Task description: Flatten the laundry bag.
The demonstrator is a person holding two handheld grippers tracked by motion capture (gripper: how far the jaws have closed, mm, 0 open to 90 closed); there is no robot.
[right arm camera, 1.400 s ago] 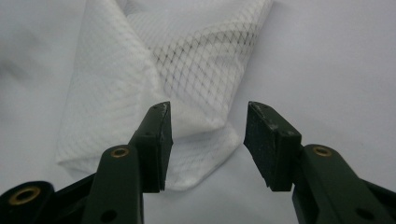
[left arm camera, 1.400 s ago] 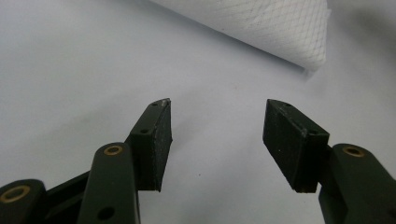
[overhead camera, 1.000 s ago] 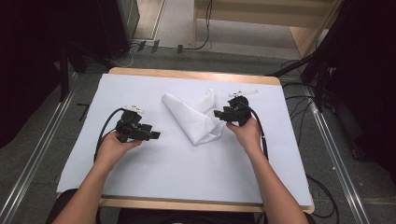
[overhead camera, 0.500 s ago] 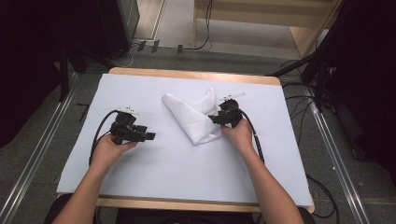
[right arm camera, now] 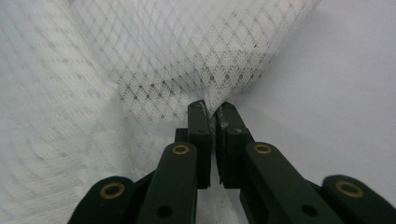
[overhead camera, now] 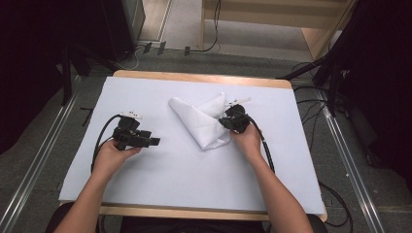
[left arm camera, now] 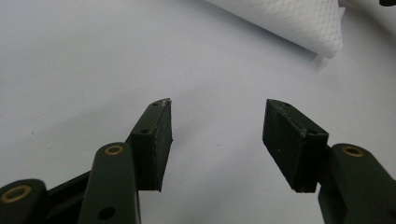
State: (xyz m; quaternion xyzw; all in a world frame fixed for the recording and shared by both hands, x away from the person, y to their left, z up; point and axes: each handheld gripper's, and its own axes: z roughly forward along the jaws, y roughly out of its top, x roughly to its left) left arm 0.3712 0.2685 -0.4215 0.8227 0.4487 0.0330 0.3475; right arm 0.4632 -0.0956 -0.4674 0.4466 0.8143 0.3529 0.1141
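Nearest the person, two forearms reach in over the near edge of the surface (overhead camera: 145,194), which is covered by a white sheet and edged in pale wood. The left hand (overhead camera: 112,156) holds the left gripper (overhead camera: 154,141) well to the left of the white cloth (overhead camera: 201,124); its fingers (left arm camera: 156,140) stand wide apart with nothing between them, low over the bare sheet, and the cloth's rounded near end shows at the top right of the left gripper view. The right hand (overhead camera: 248,138) holds the right gripper (overhead camera: 224,121) against the cloth's right side. In the right gripper view its fingers (right arm camera: 198,126) are pressed together on a pinch of the mesh-patterned fabric, which gathers into folds at their tips. The cloth lies folded near the middle of the surface, its long axis running from a far-left corner toward a near-right rounded end, with a second flap rising toward the far right beside the right gripper. Black cables trail from both grippers toward the person. Beyond the cloth, past the surface's far edge, are a grey floor (overhead camera: 233,60), loose cables, dark equipment at both sides and a pale wooden frame (overhead camera: 311,36).
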